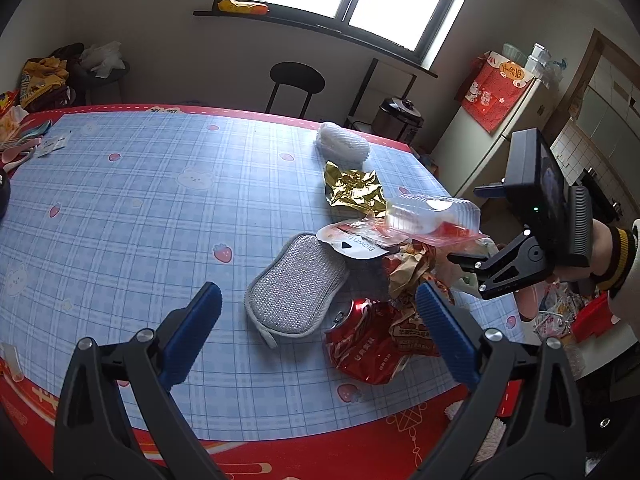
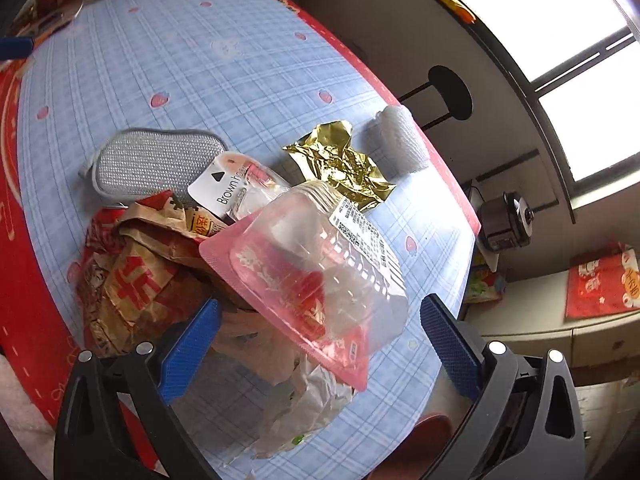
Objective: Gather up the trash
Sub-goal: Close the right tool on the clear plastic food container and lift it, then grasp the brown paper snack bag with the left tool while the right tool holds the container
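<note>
While a table (image 1: 120,208) under a blue checked cloth fills most of both views, a heap of trash crowds its edge at about four o'clock in the left wrist view. Largest in the heap is a crumpled brown paper bag (image 2: 136,280), with a clear plastic clamshell tray (image 2: 320,264) tilted on top of it. Next come a grey scrubbing sponge (image 1: 296,284), a crushed red can (image 1: 360,344), a gold foil wrapper (image 1: 352,190), and a white foam net sleeve (image 1: 342,146) at one o'clock, a little apart from the heap. The left gripper (image 1: 316,332) is spread wide and empty, hovering with the sponge and can between its blue fingers. The right gripper (image 2: 320,344) is also wide and empty; the tray sits just ahead at twelve o'clock, the bag toward ten. I judge the tray to be the risk: it is slick, light and perched loosely, so a squeeze on one corner could flip it off the heap and over the nearby table edge.
</note>
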The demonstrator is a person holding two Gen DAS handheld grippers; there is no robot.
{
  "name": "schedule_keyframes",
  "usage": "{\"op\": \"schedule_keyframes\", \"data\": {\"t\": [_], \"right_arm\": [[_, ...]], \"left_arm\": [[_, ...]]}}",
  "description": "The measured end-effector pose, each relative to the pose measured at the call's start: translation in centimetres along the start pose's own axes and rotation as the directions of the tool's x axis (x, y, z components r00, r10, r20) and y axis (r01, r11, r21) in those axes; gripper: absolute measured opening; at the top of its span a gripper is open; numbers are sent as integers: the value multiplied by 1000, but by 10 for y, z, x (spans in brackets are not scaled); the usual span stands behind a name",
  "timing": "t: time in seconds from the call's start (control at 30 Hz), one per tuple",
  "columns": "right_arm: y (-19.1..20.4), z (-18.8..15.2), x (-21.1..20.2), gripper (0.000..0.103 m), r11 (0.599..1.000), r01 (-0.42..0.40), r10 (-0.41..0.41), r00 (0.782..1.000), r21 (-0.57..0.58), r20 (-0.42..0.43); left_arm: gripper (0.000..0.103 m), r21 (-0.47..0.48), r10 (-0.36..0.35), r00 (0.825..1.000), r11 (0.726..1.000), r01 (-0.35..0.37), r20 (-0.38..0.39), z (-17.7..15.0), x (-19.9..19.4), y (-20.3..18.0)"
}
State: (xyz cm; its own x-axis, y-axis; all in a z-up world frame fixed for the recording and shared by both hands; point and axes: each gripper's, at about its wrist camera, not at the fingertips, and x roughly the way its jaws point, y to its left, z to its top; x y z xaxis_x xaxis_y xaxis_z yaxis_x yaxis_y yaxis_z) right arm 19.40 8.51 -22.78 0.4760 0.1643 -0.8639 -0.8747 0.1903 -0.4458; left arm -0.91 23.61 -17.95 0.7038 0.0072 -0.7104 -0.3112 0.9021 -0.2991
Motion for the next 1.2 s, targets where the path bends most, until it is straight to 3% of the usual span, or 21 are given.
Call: {"op": "schedule_keyframes", "data": {"t": [0.13, 0.27, 0.57, 0.73, 0.97, 1.2], "right_arm": [[6, 11, 11, 96, 997, -22, 20, 999, -71, -34], [9, 13, 6, 65, 995, -30, 27, 999, -97, -34], [-15, 5, -43, 56, 998, -56, 56, 994, 7, 93], [-36, -8, -71, 55, 982, -101, 69, 979, 158, 193], [-68, -46, -105, 54, 877, -194, 30, 935, 440, 352], [-77, -106, -136, 54, 703, -225, -119, 898, 674, 424]], "left_arm": [[95, -17, 8, 1000, 1000, -8, -15, -5, 1, 11], [94, -27, 12, 1000, 1000, -13, -22, -6, 2, 16], [91, 8, -20, 999, 1000, 20, -29, -5, 10, -1], [89, 36, -52, 998, 998, 54, -41, -4, 15, -17], [88, 75, -93, 994, 992, 97, -63, -4, 22, -39], [86, 124, -125, 988, 983, 137, -95, -5, 30, -58]]}}
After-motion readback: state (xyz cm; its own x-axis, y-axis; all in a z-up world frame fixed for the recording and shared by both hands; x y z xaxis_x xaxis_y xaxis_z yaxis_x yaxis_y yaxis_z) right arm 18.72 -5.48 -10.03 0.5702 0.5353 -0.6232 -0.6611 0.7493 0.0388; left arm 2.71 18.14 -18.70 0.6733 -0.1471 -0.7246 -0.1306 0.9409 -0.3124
